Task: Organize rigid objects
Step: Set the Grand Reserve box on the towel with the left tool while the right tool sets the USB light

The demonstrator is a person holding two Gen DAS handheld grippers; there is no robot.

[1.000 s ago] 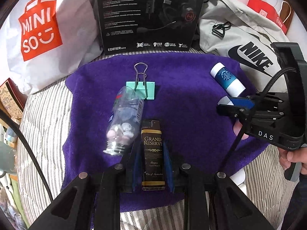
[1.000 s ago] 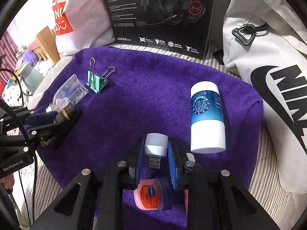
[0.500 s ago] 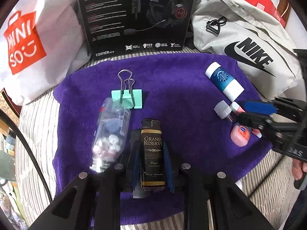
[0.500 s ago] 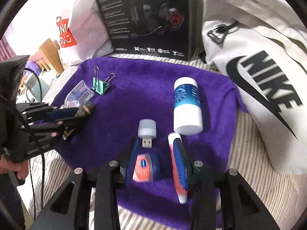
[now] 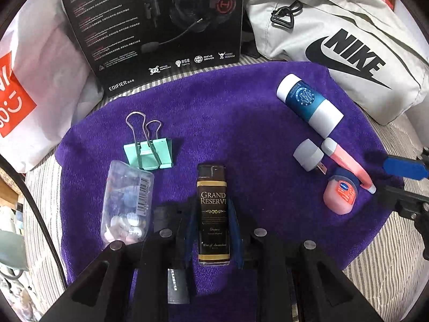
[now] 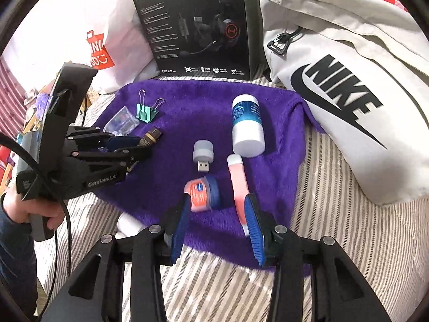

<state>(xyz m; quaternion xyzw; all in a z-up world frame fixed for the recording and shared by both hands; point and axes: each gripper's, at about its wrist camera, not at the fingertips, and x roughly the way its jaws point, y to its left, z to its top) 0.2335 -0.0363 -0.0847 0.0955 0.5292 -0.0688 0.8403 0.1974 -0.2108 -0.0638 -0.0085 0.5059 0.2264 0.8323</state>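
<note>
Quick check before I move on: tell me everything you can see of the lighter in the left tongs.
The lighter is a slim, dark brown rectangular block with gold trim and gold lettering reading "Grand Reserve", and a darker, glossy cap end. It looks like hard plastic or metal. It lies lengthwise along the left tongs, cap pointing away from the camera, with the blue pads closed against its two long sides. The purple towel is beneath it; whether it rests on the towel is unclear. Nothing else touches it.
</note>
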